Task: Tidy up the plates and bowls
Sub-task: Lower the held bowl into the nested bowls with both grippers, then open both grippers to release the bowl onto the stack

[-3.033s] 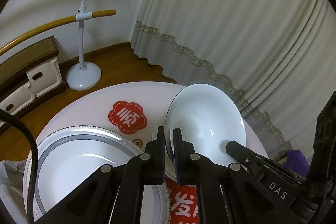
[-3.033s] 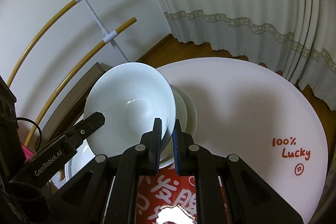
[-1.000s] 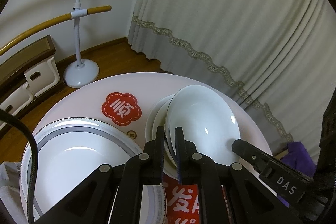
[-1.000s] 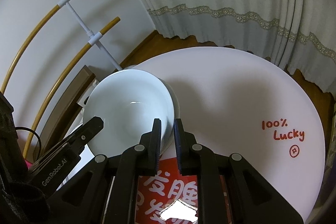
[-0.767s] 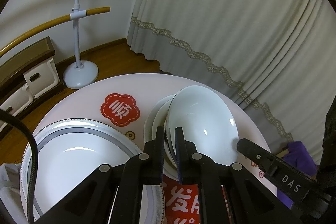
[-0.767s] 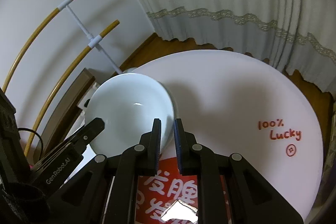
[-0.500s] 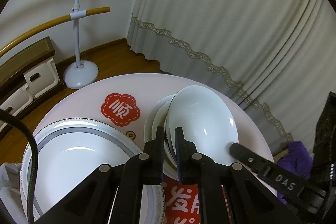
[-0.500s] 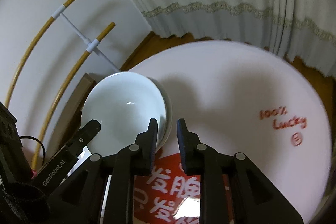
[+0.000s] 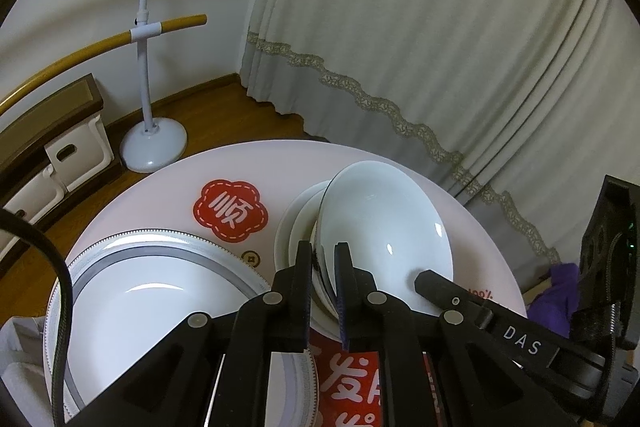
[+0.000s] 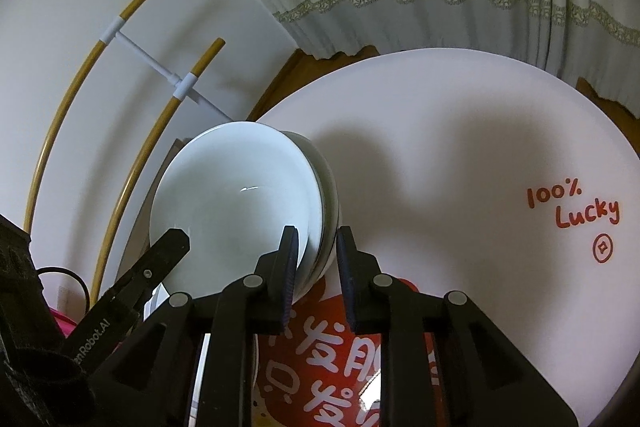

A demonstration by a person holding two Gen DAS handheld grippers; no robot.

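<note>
A white bowl (image 9: 384, 223) sits tilted on top of a short stack of white bowls (image 9: 294, 227) on the round table (image 9: 280, 159). My left gripper (image 9: 323, 267) is shut on the top bowl's near rim. In the right wrist view the same bowl (image 10: 240, 199) rests on the stack (image 10: 331, 199). My right gripper (image 10: 316, 255) straddles the stacked rims. Its jaws stand apart and are closing, and the right pad is clear of the bowls. A large plate with a grey band (image 9: 152, 303) lies at the left of the table.
A white stand with wooden bars (image 9: 154, 143) is on the floor behind the table, with white storage boxes (image 9: 76, 155) to its left. Curtains (image 9: 440, 67) hang close behind. The right half of the table (image 10: 460, 187) bears red lettering (image 10: 572, 207). Red stickers (image 9: 228, 211) mark the tabletop.
The top bowl has come down from a steep tilt onto the stack. The right jaws have parted from its rim and that gripper has rolled slightly. The left grip is unchanged.
</note>
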